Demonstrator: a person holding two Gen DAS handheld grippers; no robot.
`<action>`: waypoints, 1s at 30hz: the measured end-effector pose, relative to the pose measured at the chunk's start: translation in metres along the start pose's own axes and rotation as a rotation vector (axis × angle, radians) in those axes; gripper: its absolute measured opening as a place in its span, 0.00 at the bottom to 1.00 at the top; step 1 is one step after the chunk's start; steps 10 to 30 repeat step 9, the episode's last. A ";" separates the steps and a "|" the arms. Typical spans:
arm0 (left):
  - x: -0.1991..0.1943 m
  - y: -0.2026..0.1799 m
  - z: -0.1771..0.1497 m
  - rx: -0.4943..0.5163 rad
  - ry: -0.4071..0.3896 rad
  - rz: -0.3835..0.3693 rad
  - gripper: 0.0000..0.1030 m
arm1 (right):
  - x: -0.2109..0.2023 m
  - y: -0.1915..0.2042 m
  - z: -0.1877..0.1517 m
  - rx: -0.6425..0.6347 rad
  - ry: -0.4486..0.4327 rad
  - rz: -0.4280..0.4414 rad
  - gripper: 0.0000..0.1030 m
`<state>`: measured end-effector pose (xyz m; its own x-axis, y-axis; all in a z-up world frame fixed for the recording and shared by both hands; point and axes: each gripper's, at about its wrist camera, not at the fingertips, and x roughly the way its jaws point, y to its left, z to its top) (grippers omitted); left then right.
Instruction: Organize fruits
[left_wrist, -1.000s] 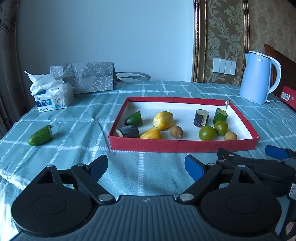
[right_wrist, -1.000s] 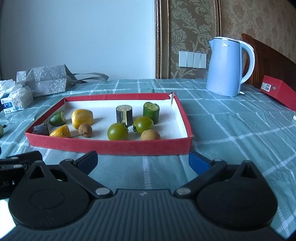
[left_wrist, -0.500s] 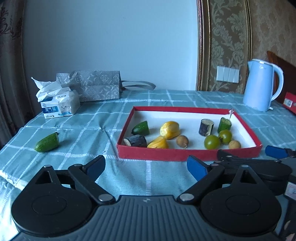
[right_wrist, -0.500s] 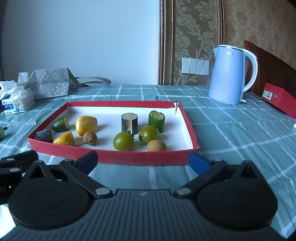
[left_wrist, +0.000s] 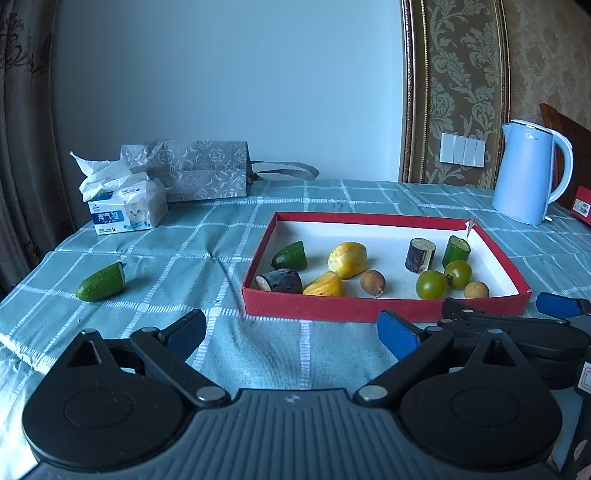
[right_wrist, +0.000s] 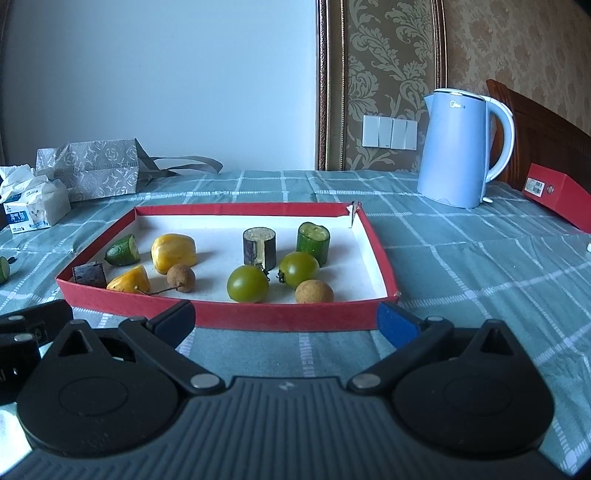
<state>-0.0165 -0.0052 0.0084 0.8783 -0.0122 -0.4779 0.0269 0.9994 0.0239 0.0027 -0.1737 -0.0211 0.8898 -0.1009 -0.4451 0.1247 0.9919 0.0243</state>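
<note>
Closest to us, the left hand-held gripper has its two fingers spread wide with nothing between them. The right hand-held gripper is spread wide and holds nothing too. Both hang low over the bench, just in front of the red tray.

Most of the fruit sits in the tray already: yellow pieces, green tomatoes, little brown balls. One green cucumber piece lies alone on the cloth, well off to the left (I think it goes next).

The left one should reach it, come down around its middle, squeeze softly so it won't roll, then set it in a bare white spot.

Far back stand a tissue box and a blue kettle.
</note>
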 end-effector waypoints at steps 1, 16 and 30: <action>0.000 0.001 0.000 -0.003 -0.001 0.002 0.97 | 0.000 0.000 0.000 0.001 0.000 0.001 1.00; -0.003 0.001 0.001 0.002 -0.034 0.020 0.97 | 0.001 -0.003 -0.001 0.007 0.002 -0.003 1.00; -0.003 0.001 0.001 0.002 -0.034 0.020 0.97 | 0.001 -0.003 -0.001 0.007 0.002 -0.003 1.00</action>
